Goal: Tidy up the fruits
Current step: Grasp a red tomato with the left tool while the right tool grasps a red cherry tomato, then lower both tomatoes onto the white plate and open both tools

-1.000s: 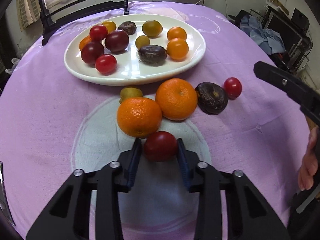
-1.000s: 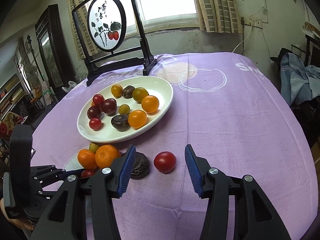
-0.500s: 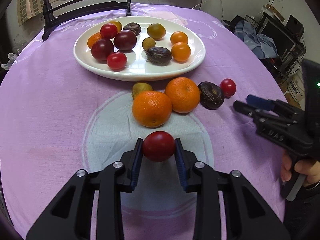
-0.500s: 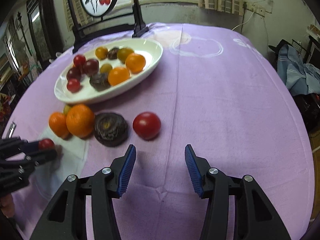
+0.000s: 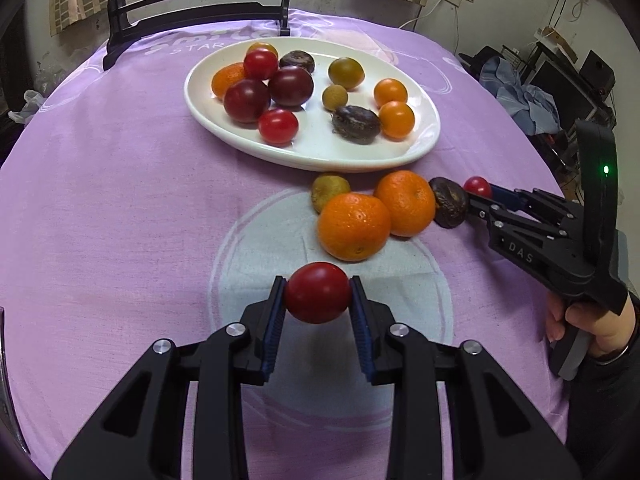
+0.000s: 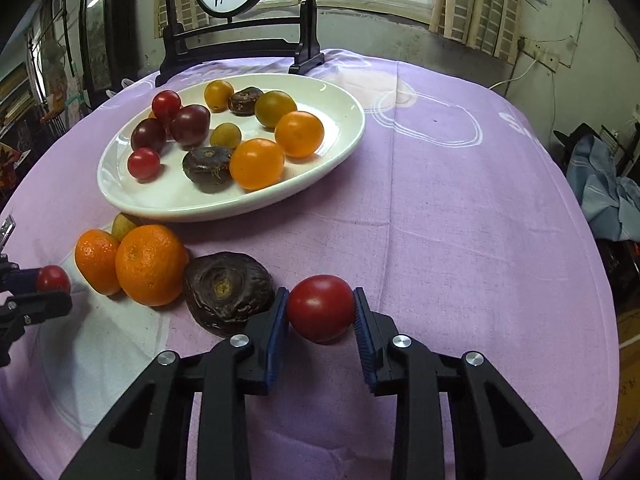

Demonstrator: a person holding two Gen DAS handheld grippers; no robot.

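My left gripper point(image 5: 318, 294) is shut on a red tomato point(image 5: 317, 291) and holds it above the purple cloth, in front of two oranges point(image 5: 354, 226). My right gripper point(image 6: 320, 308) has closed its pads around a second red tomato point(image 6: 320, 307) that rests on the cloth, beside a dark wrinkled passion fruit point(image 6: 228, 292). The white oval plate point(image 6: 340, 136) behind holds several tomatoes, small oranges and dark fruits. The right gripper also shows in the left wrist view point(image 5: 486, 196), and the left gripper in the right wrist view point(image 6: 48, 284).
A small yellow-green fruit point(image 5: 330, 189) lies between the oranges and the plate point(image 5: 424, 148). A black-framed ornament stand point(image 6: 240, 40) stands at the table's far edge. Clothes and clutter point(image 6: 604, 188) lie beyond the right edge.
My left gripper has lifted the red tomato off the cloth. My right gripper has moved forward and down around the other red tomato and closed on it.
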